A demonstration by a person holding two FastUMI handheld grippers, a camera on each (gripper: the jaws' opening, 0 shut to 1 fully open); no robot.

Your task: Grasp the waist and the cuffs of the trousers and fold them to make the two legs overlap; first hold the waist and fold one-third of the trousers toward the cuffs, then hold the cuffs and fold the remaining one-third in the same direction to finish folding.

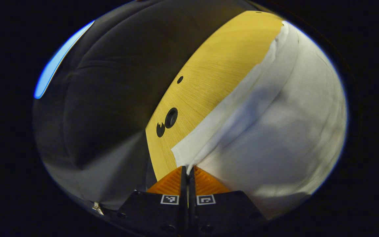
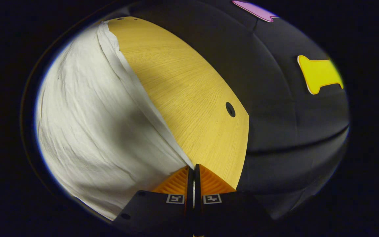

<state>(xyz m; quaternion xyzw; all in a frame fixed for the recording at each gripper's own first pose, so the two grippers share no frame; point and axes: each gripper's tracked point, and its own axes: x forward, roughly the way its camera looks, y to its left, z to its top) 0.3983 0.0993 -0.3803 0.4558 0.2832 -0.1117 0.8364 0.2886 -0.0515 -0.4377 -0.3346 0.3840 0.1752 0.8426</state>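
On the wooden worktop [image 1: 209, 79] lay the white trousers [image 1: 275, 131], spreading toward two o'clock from the left gripper [image 1: 187, 169] and ten o'clock from the right gripper [image 2: 194, 168]; each gripper's fingers were pinched closed on a cloth edge.

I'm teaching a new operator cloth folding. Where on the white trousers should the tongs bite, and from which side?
Grip the trousers at the corners of the folded edge along the bare wooden table, coming in low from outside. That edge lies thick and straight, and both the left tongs and right tongs appear pinched there.
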